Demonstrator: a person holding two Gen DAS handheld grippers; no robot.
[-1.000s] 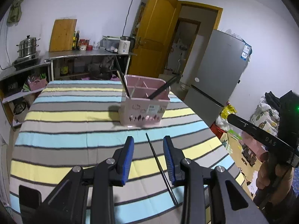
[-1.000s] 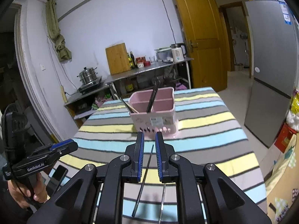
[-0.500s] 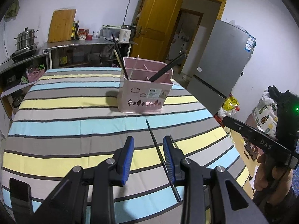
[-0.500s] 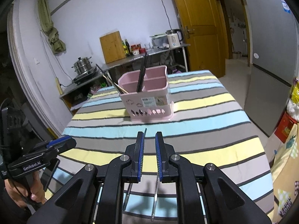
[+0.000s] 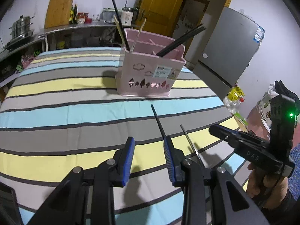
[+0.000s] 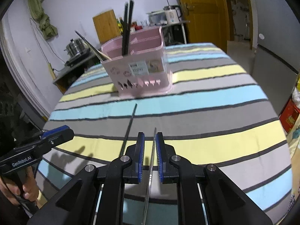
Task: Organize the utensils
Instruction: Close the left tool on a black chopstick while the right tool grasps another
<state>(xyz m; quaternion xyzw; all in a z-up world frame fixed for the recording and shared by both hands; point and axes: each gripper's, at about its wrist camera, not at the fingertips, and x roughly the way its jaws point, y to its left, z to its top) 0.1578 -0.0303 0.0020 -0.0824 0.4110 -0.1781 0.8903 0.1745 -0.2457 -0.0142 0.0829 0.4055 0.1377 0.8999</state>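
Observation:
A pink utensil basket stands on the striped tablecloth and holds several chopsticks. A black chopstick and a thin metal chopstick lie on the cloth in front of it. My left gripper is open just left of the black chopstick; its right finger overlaps the chopstick's near end. My right gripper is slightly open and low over the cloth, with the metal chopstick lying between its fingers. The right gripper also shows in the left wrist view.
A steel counter with pots, bottles, a cutting board and a kettle runs along the far wall. A yellow door and a grey fridge stand behind the table. The table's right edge drops to a cluttered floor.
Both grippers have dropped lower and moved forward toward the basket. My right gripper has opened slightly around the metal chopstick. The left gripper stays open.

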